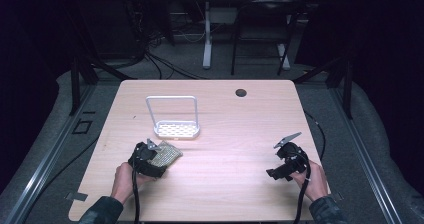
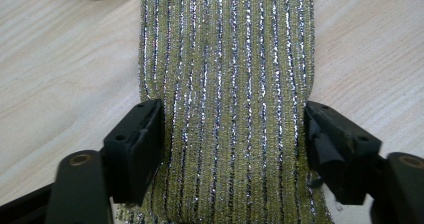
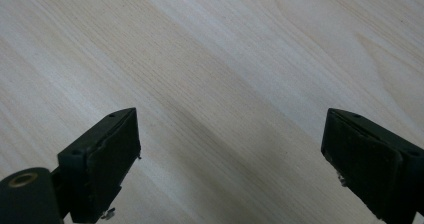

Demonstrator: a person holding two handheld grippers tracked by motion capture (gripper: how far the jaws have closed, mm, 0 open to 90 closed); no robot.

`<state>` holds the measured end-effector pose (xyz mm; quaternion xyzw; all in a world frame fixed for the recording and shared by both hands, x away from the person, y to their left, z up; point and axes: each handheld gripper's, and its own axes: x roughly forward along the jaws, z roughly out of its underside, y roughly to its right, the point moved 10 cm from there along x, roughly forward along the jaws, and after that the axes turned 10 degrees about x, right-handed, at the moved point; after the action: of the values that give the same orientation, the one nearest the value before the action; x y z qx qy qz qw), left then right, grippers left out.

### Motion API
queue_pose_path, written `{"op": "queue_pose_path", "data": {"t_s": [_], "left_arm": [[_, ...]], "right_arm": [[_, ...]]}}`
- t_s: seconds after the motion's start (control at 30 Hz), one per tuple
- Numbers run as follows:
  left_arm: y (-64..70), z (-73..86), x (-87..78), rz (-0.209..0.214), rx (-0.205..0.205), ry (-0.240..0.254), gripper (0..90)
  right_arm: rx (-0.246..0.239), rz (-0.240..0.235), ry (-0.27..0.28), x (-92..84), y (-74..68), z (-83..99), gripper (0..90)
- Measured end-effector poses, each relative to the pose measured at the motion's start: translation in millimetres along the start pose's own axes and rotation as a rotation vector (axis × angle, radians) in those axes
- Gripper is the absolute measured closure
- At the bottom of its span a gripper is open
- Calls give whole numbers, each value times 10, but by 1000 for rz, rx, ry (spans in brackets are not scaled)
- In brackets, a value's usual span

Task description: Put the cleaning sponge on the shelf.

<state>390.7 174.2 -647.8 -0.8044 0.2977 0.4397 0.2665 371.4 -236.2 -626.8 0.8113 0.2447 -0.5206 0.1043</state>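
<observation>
Clamping the glittery cloth, left gripper presses its edges.

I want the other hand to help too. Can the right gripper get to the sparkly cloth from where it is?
Probably yes. The right gripper stands open over bare table, with nothing between it and the sparkly cloth. But the left gripper already straddles the cloth's near end, so only the far end is free.

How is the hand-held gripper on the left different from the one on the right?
The left hand-held gripper has a sparkly green-and-silver cloth between its jaws, which sit against the cloth's two edges; the right hand-held gripper has only bare table between its jaws. The left one's jaws stand closer together, the right one's wider apart. The left sits near the white rack, the right far from it. Both have black jaws and are held low over the table.
</observation>
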Motion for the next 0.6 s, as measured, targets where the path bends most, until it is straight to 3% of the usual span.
{"op": "queue_pose_path", "data": {"t_s": [0.27, 0.6], "left_arm": [[-44, -2, -25, -45, 18, 7, 381], [-51, -19, -63, -54, 26, 18, 425]], "right_arm": [[9, -4, 6, 3, -8, -5, 83], [6, -2, 4, -4, 8, 0, 84]]}}
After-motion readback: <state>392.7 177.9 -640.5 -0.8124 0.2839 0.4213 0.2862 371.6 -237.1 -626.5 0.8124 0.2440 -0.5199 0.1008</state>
